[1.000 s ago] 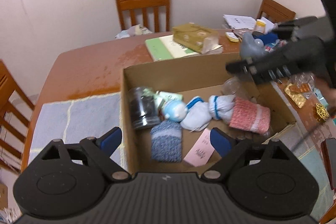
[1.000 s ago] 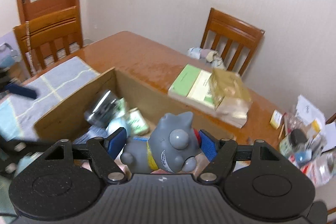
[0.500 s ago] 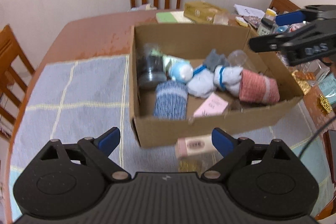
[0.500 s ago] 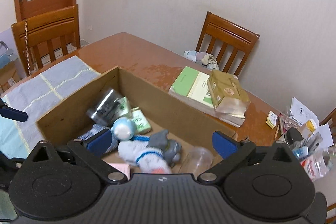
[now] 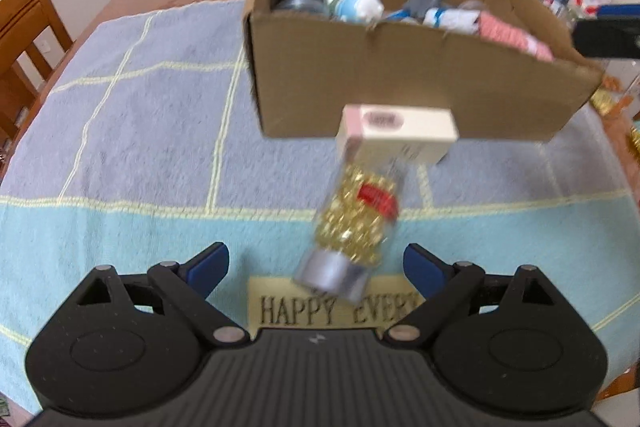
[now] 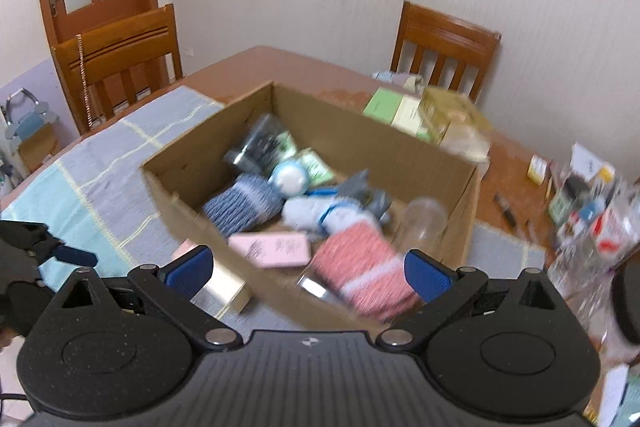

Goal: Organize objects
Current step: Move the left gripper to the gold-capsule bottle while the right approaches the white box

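Observation:
A cardboard box (image 5: pixel 400 83) on the mat holds socks, a jar, a grey cat toy (image 6: pixel 362 191) and other items; it also shows in the right wrist view (image 6: pixel 192 163). In front of it lie a pink and cream carton (image 5: pixel 396 133), a clear tube of gold beads (image 5: pixel 356 223) and a "HAPPY" sign (image 5: pixel 304 303). My left gripper (image 5: pixel 316 263) is open and empty, just short of the tube's grey cap. My right gripper (image 6: pixel 308 269) is open and empty above the box's near wall.
A blue and purple checked mat (image 5: pixel 120 131) covers the table's near part. Wooden chairs (image 6: pixel 444 43) stand around the table. A green book and a gold bag (image 6: pixel 436 115) lie behind the box. Bottles and clutter (image 6: pixel 588 211) crowd the right side.
My right gripper opened and dropped the grey cat toy into the box, then pulled back. My left gripper drew back and lowered toward the tube in front of the box.

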